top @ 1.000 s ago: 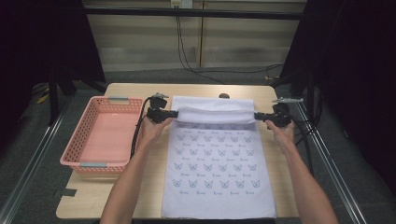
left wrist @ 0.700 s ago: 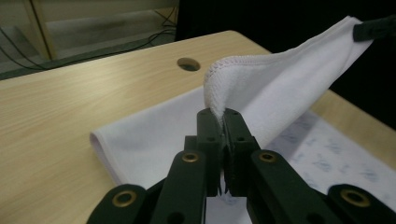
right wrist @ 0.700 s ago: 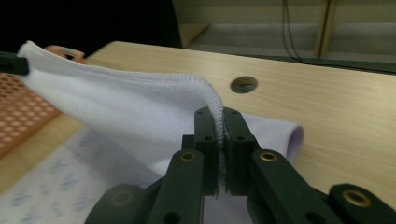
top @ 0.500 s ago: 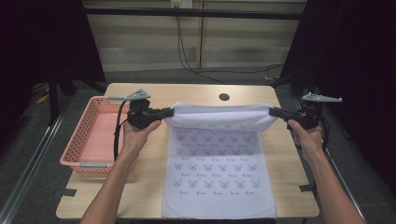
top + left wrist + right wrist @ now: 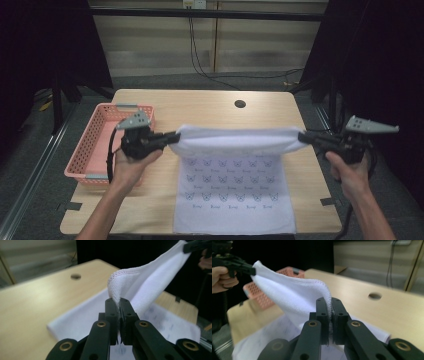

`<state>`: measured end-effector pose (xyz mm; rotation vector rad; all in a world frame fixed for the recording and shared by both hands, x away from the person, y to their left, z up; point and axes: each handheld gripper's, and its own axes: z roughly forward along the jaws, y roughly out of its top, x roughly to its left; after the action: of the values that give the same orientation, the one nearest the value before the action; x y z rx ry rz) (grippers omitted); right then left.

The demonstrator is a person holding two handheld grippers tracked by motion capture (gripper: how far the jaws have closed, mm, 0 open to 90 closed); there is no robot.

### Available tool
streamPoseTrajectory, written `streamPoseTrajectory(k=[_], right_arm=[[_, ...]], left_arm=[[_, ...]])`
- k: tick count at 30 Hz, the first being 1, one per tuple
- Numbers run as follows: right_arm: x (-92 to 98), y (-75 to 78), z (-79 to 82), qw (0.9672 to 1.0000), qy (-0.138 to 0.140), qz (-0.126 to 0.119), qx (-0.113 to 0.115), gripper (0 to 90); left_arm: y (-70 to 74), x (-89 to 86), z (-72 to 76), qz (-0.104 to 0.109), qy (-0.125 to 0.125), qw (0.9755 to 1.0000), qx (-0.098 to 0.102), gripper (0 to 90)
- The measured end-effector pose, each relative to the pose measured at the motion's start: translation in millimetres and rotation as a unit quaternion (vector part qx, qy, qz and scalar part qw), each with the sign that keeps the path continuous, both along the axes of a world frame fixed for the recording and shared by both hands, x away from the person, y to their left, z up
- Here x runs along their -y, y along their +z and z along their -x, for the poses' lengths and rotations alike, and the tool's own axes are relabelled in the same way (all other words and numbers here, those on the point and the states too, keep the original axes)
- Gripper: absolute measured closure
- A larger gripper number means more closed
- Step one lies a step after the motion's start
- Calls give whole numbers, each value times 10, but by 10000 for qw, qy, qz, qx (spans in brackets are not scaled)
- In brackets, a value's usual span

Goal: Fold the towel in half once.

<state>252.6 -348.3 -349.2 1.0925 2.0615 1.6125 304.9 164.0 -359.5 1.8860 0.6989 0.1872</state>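
White towel (image 5: 235, 142) hangs mid-frame over the desk (image 5: 200, 107), a far corner clenched in my left gripper (image 5: 172, 136) and right gripper (image 5: 304, 136); I'd keep both level and taut while folding toward the bottom edge

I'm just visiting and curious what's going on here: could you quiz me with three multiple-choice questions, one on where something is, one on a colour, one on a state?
1. Where does the basket stand?
A. at the table's left edge
B. at the far right corner
C. on the floor

2. What colour is the basket?
A. blue
B. pink
C. green

3. How do the left gripper and right gripper stand on the towel?
A. both open above it
B. one open
C. both shut on its corners

Answers: 1 A, the high view shows it at the left edge of the table. 2 B, its mesh walls are pink. 3 C, each gripper view shows the jaws pinching the stitched hem.
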Motion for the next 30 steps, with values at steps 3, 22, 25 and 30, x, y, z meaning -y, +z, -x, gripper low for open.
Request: streamPoseTrajectory(k=[3,22,25,30], right_arm=[[-43,-266,156,9995,62,159,-261,863],[-168,-1171,960,9791,852,1180,-1421,698],[-166,-1151,988,9793,911,1079,-1448,673],[-92,-1122,783,9874,524,704,-1316,603]], left_arm=[[-350,4,169,-131,-166,9997,-93,864],[-1149,49,754,-1085,-1197,9822,-955,785],[-1114,8,766,-1128,-1307,9792,-1067,750],[-960,-211,634,-580,-1047,9886,-911,669]])
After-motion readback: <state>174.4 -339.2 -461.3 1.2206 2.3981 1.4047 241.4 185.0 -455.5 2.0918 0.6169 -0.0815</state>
